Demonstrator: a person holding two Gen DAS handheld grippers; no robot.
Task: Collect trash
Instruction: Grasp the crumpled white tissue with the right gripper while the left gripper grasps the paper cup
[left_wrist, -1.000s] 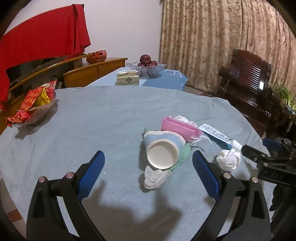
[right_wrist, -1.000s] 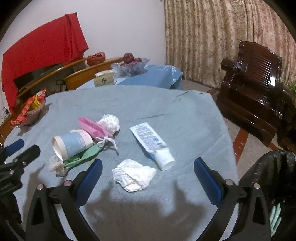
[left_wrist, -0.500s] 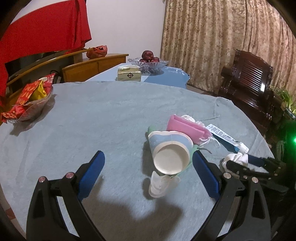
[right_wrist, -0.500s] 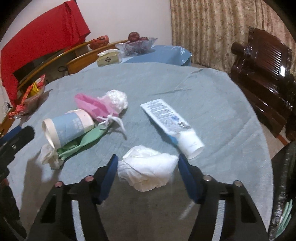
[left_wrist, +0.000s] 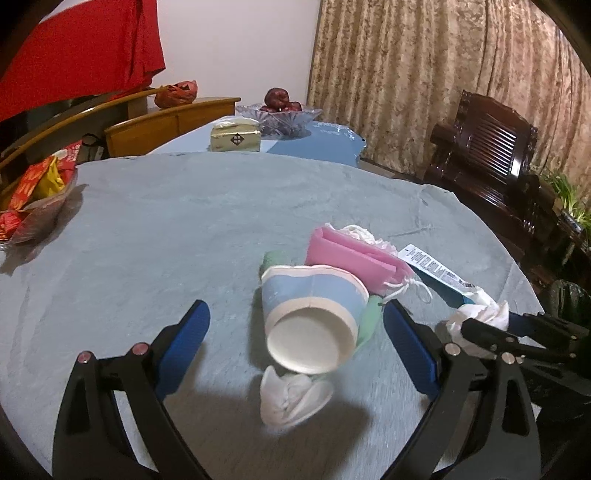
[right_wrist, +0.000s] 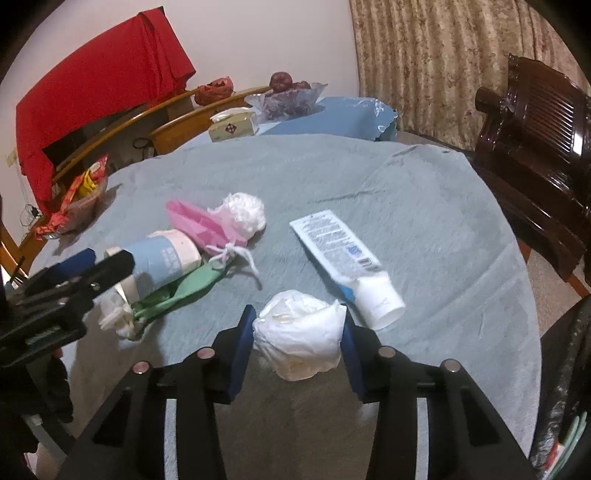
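Observation:
My right gripper (right_wrist: 297, 334) is shut on a crumpled white tissue (right_wrist: 299, 338) on the grey tablecloth; it also shows in the left wrist view (left_wrist: 476, 314). My left gripper (left_wrist: 295, 328) is open, its fingers on either side of a blue-and-white paper cup (left_wrist: 314, 317) lying on its side. A green mask (right_wrist: 177, 293), a pink mask (right_wrist: 199, 225), a white ball of tissue (right_wrist: 243, 212) and a white tube (right_wrist: 347, 262) lie nearby. A small white wad (left_wrist: 291, 397) lies below the cup.
A black trash bag (right_wrist: 565, 398) hangs at the table's right edge. A snack bowl (left_wrist: 33, 199) sits far left. A tissue box (left_wrist: 236, 138) and a fruit bowl (left_wrist: 277, 110) stand on the far table. A dark wooden chair (right_wrist: 535, 122) is at right.
My right gripper has moved forward and closed on the crumpled tissue. My left gripper has moved forward around the paper cup and stays open.

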